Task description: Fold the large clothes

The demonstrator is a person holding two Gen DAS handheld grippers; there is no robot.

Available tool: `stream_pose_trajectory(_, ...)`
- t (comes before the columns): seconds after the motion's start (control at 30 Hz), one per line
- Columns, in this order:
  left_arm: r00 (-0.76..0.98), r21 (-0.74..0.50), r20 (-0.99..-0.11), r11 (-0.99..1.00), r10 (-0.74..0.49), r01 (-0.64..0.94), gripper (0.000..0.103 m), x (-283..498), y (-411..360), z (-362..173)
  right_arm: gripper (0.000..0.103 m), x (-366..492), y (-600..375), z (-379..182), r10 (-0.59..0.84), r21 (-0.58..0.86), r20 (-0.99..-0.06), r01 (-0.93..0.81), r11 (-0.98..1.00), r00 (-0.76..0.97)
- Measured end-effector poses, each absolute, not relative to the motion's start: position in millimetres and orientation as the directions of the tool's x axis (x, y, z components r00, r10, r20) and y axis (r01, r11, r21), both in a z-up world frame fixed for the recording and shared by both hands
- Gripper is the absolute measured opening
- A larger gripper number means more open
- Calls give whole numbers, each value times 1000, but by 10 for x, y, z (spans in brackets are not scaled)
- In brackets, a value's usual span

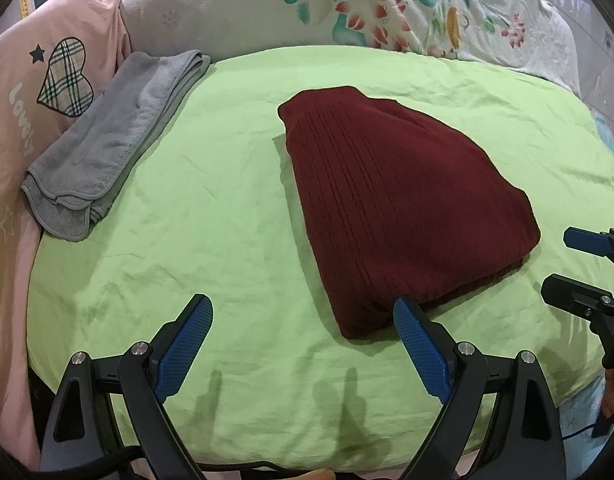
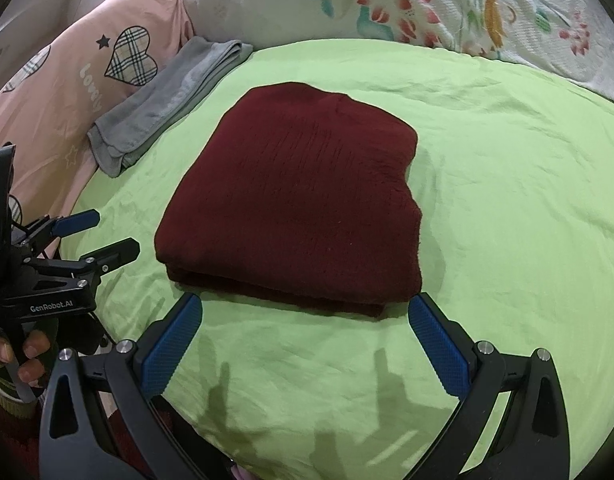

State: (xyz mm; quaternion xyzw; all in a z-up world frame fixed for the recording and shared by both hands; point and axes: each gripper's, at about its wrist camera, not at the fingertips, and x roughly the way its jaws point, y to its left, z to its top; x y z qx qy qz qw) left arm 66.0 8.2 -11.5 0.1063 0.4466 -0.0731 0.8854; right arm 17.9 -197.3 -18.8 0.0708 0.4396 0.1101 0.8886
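On the green sheet [image 1: 187,208] of the bed, mid-frame, lies the dark red knit garment [image 1: 391,208], folded into a compact layered stack, ribbed lines running along its top. Right wrist view shows it [image 2: 303,200] as a rough rectangle with stacked edges at the near side.

Left tool [image 1: 303,344] hovers low over the sheet, fingers spread wide, nothing between them; its right blue pad [image 1: 421,346] sits just at the near corner of the garment, contact unclear. Same tool appears at the left edge of the right wrist view [image 2: 107,236], also parted, gripped by a person's hand [image 2: 23,354].

Right tool [image 2: 305,340] is wide open and empty too, both pads just short of the garment's near edge. It shows at the right edge of the left wrist view [image 1: 563,264], apart from the garment.

Folded grey towel [image 1: 107,144] lies at the sheet's left edge, well apart from the garment. Pink bedding with a plaid heart [image 1: 65,76] beside it. Floral quilt [image 1: 367,4] bunched across the back.
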Motion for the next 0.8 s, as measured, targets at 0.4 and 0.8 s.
stream_pose_trajectory(0.4,586,121,-810,965,-39,231,93,674,83,-133,103,213,-2016,-178,255,227,-771,-122,966,583)
stream_pose_trajectory(0.8,575,123,-818,964,-37,238,93,701,57,-163,103,260,-2002,-167,252,221,-775,-124,967,580)
